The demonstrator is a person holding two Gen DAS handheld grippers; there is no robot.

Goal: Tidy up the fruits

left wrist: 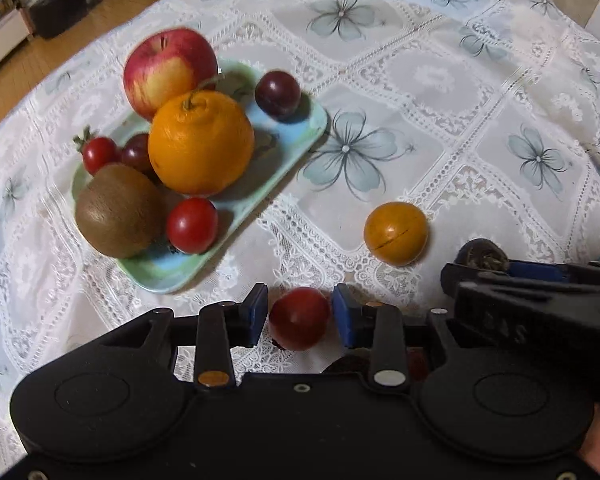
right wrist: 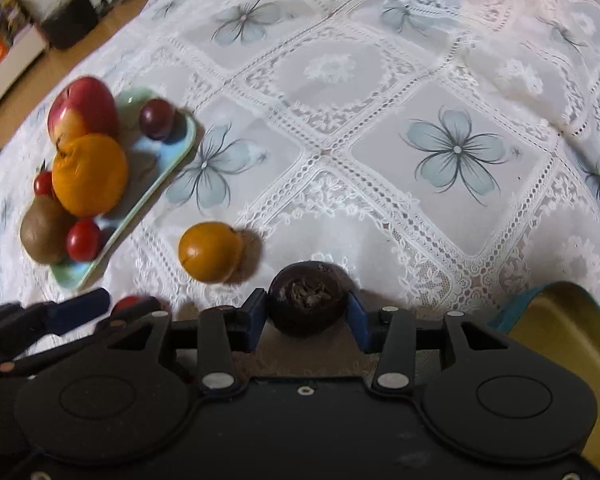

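Most of the fruit sits on the pale green rectangular plate (left wrist: 300, 136) at left: red-yellow apple (left wrist: 168, 70), large orange (left wrist: 200, 142), brown kiwi (left wrist: 118, 210), small red and dark fruits. Three remain on the lace tablecloth (left wrist: 420, 80). The left gripper (left wrist: 300, 316) straddles a small red round fruit (left wrist: 299, 318), pads not visibly pressing. A small orange round fruit (left wrist: 395, 233) lies loose. The right gripper (right wrist: 308, 314) brackets a dark brown round fruit (right wrist: 308, 298), grip uncertain.

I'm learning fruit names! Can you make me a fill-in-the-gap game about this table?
1. The biggest orange fruit sits on the ____.
2. The fuzzy brown fruit on the tray is a ____.
3. The left tool has a small ____ fruit between its pads.
4. The small orange fruit lies on the ____, off the tray.

Missing words: tray; kiwi; red; tablecloth
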